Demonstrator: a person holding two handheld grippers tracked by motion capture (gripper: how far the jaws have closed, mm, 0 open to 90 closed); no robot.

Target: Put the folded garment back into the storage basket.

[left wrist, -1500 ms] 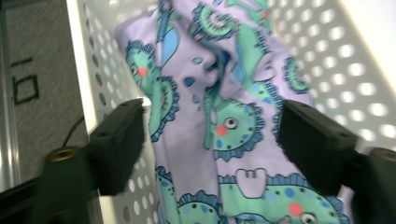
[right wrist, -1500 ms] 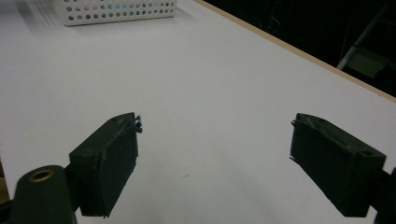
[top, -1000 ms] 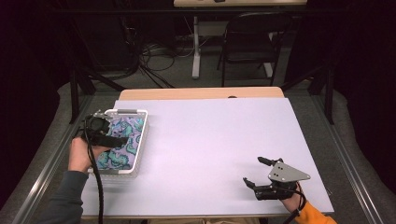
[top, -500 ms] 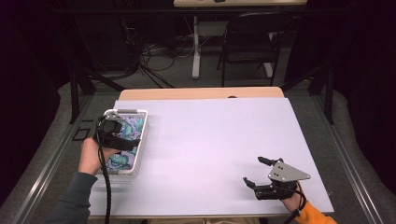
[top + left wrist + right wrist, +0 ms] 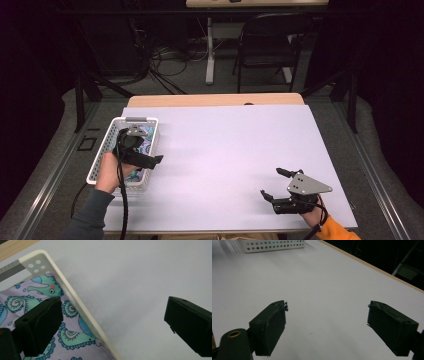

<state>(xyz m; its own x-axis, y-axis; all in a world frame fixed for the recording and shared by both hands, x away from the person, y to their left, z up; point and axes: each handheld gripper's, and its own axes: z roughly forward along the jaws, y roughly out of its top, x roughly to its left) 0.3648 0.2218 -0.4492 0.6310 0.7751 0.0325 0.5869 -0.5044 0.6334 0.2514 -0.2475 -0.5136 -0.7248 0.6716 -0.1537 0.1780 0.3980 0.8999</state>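
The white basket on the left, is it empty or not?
Not empty. The white basket holds a purple cloth with green seahorses, lying inside its rim.

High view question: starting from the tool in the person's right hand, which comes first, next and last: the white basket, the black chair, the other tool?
From the right tool, near the table's front right corner:
1. Left tool, over the basket's right rim.
2. White basket, at the table's left edge.
3. Black chair, beyond the table's far side.
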